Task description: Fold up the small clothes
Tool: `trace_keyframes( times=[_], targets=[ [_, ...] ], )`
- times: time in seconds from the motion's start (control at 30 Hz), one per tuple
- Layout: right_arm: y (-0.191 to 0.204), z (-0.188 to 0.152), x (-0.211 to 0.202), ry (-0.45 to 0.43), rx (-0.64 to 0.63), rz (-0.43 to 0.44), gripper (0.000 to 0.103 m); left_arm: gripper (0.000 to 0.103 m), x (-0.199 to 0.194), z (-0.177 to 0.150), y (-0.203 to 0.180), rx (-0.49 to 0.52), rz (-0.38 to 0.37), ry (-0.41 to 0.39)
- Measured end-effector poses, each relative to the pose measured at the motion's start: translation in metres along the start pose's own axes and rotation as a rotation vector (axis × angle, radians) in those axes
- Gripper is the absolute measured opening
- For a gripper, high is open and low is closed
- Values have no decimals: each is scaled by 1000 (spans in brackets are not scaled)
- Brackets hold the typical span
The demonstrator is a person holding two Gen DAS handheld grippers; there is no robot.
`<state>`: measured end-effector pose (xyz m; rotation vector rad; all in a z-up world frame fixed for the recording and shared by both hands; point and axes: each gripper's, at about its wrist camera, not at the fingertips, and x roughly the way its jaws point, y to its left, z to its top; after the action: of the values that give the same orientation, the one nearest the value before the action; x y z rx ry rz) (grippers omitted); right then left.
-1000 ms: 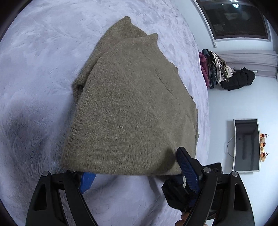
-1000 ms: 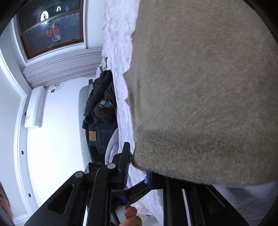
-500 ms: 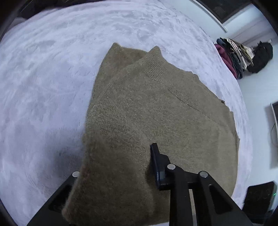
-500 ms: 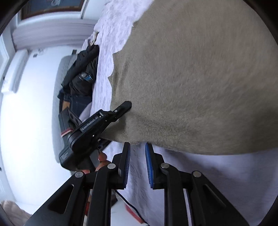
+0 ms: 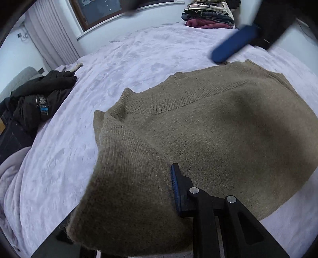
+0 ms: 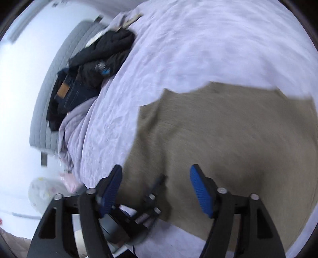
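An olive-brown knit sweater [image 5: 208, 135] lies folded on the lavender bed cover [image 5: 123, 65]. My left gripper [image 5: 159, 188] is at its near left edge; the knit drapes over the left finger and hides it, and only the right finger shows. The sweater also fills the lower right of the right wrist view [image 6: 228, 135]. My right gripper [image 6: 157, 184] is open and empty above the sweater's near edge. It shows as a blurred blue finger at the top right of the left wrist view [image 5: 230, 46]. The left gripper's body shows below it [image 6: 147, 202].
A heap of dark clothes [image 5: 37, 95] lies at the bed's left side by a grey headboard [image 6: 51, 99]. A stack of folded clothes [image 5: 208, 15] sits at the far edge. A bunched lavender blanket [image 5: 12, 174] lies at the left.
My right gripper has opened, let go of the sweater and swung up over it. My left gripper has carried its sweater edge across and turned toward the window side.
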<state>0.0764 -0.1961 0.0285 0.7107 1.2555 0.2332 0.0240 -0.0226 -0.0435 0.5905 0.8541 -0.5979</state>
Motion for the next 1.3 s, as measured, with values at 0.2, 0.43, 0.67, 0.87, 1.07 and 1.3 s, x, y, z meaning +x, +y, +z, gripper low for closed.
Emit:
trace_keyframes(
  times=[0.2,0.43,0.67,0.87,1.07,1.3],
  targets=[
    [50,55,93,355,-110,-150,83,24,3,-7,-8,56,26,-8],
    [85,63,181,575,-279,-346,83,24,2,-9,-12,68,42,-27],
    [92,52,229,691,-416,-547,83,24,4,-8,-10,37,31,-16],
    [69,55,199,578,-376,-526,18,24,-6,-7,-12,48,31,-34],
    [39,47,115,345,-258,-282,17,24,-42,6,3,-24,-58,-119],
    [3,28,15,86,-171,-87,17,24,-99,47,-35,32,-134,-245]
  ],
)
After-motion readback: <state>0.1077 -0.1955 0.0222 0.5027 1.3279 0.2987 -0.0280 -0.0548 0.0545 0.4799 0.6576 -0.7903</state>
